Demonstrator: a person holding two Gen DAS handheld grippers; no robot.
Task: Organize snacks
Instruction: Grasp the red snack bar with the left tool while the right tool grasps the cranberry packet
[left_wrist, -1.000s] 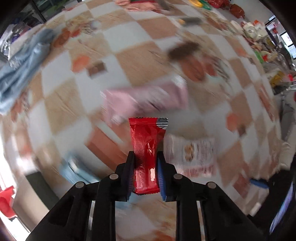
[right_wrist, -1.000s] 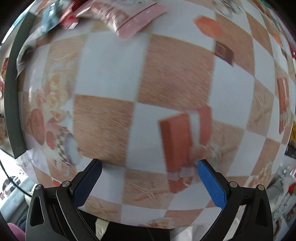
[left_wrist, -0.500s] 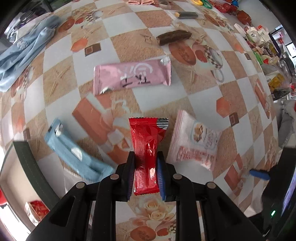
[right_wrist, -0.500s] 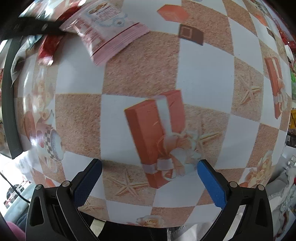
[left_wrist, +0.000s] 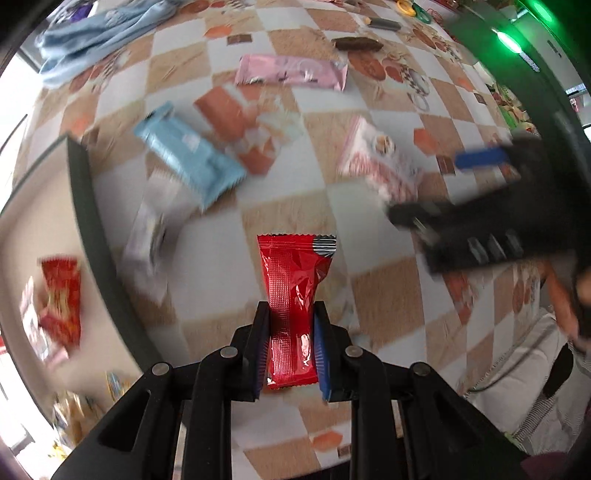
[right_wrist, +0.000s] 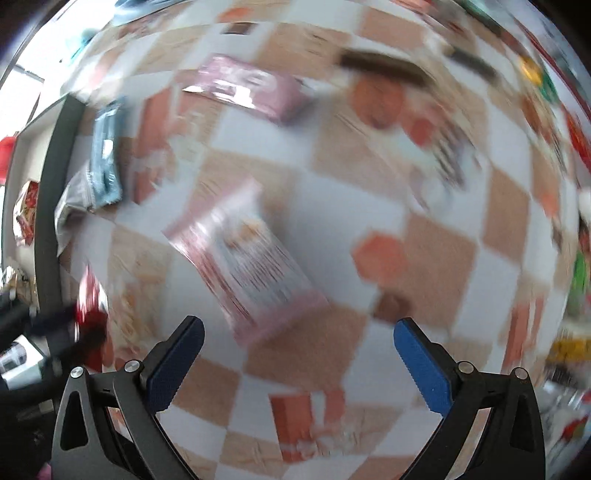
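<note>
The left gripper (left_wrist: 291, 347) is clamped on a red snack packet (left_wrist: 293, 295), held above the tablecloth (left_wrist: 221, 236). The right gripper (right_wrist: 299, 354) gapes empty over a pink-and-white snack packet (right_wrist: 251, 266).

The left black two-finger gripper with blue pads (left_wrist: 290, 339) points down, its jaws pinched tight. The right black gripper (right_wrist: 299, 354) also points down, jaws spread wide, nothing between them.

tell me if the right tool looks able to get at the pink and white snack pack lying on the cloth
Probably yes. The right tool is open and empty, and the pink and white snack pack lies flat just ahead of it with nothing on top; the picture is blurred.
</note>
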